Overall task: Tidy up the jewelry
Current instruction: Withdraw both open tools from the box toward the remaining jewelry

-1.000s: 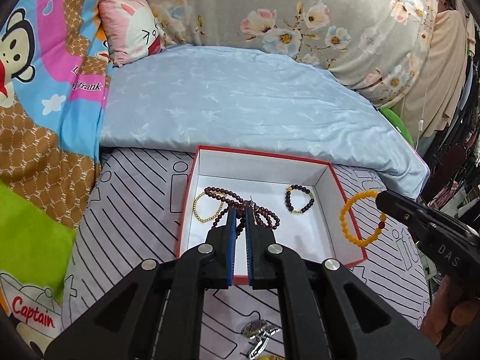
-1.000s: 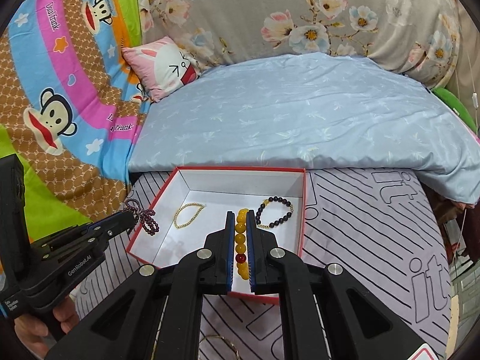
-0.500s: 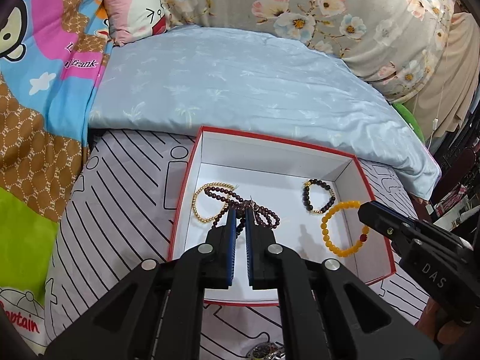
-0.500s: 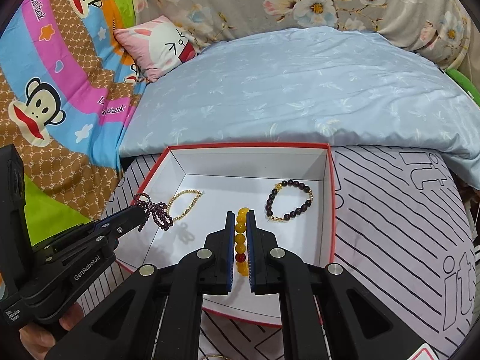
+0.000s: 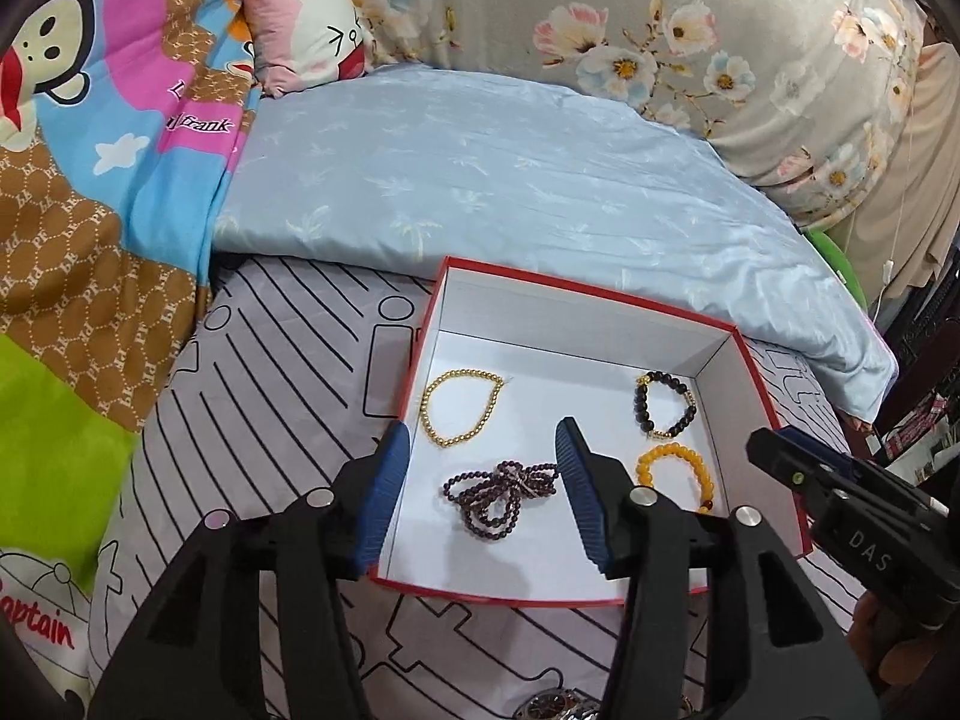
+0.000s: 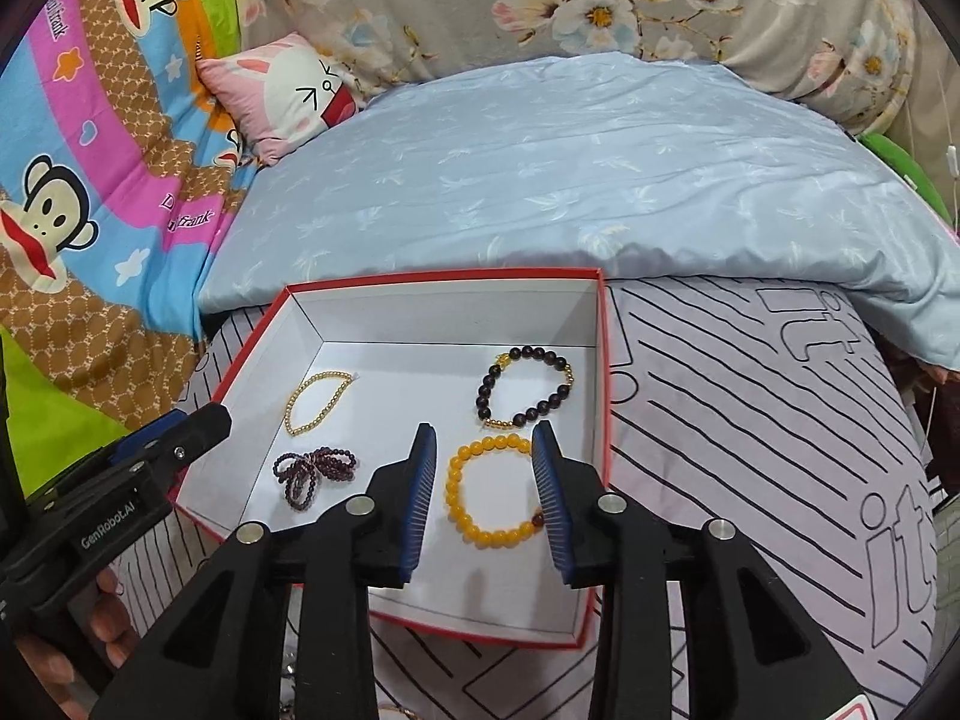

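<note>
Red card edges frame the white-lined box (image 5: 600,324) that sits on the striped grey sheet (image 5: 288,360), and I see four pieces lying on its floor. My left gripper (image 5: 480,468) hangs over the near left part of the box with its blue-padded jaws spread wide and nothing between the pads; the dark purple beaded strand (image 5: 501,495) lies bunched in loops on the white floor directly below that gap, apart from both fingers. From the right wrist view, my right gripper (image 6: 483,468) is likewise spread, its pads standing either side of the amber bead bracelet (image 6: 492,498), which rests flat on the box floor near the front right corner; I cannot tell whether the right pad touches the beads by the single red bead. Behind it, toward the back right, the black bead bracelet (image 6: 525,387) with gold spacers lies in an open ring. The thin gold bead bracelet (image 6: 318,402) lies toward the back left, just behind the purple strand. A pale blue quilt (image 6: 570,168) is folded behind the box, with a pink rabbit cushion (image 6: 282,93) and a monkey-print blanket (image 6: 90,150) to the left. At the bottom edge of the left wrist view, a metal wristwatch (image 5: 555,705) lies on the sheet outside the box.
</note>
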Demonstrator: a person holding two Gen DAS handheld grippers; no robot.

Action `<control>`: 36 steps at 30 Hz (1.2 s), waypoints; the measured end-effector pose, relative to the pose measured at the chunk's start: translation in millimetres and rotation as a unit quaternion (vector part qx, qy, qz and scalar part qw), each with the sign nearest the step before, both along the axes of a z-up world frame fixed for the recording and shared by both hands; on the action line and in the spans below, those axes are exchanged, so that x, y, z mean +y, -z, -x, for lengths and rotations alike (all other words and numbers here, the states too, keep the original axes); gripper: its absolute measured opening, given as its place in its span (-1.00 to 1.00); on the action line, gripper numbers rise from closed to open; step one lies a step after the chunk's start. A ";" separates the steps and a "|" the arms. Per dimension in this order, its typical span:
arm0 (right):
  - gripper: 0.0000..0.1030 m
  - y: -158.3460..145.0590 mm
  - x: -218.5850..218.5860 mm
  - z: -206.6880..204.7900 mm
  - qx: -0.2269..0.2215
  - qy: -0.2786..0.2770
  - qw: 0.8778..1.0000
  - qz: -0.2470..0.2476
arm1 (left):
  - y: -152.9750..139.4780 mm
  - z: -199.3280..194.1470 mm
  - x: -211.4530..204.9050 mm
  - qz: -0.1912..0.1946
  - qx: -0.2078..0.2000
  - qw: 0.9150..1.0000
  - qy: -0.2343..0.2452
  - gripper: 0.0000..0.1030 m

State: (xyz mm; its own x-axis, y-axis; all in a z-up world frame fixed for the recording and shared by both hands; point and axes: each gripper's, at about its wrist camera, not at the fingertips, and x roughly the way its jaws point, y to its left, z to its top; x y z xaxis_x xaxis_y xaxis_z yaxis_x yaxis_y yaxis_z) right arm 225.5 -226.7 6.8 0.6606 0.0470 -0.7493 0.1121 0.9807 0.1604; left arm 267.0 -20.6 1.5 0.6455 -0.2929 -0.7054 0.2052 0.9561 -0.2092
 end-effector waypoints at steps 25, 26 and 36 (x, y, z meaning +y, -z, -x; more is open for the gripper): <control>-0.32 -12.3 6.7 94.3 0.003 -0.008 1.000 0.001 | -4.4 75.0 29.2 -0.004 0.014 1.000 -0.011 -0.05; -0.32 -11.8 7.0 98.8 0.004 -0.009 1.000 0.001 | -2.5 78.1 29.5 -0.004 0.017 1.000 -0.011 -0.06; -0.32 5.0 10.2 129.2 0.028 -0.009 1.000 -0.002 | 10.2 107.7 34.7 -0.014 0.035 0.999 -0.007 -0.06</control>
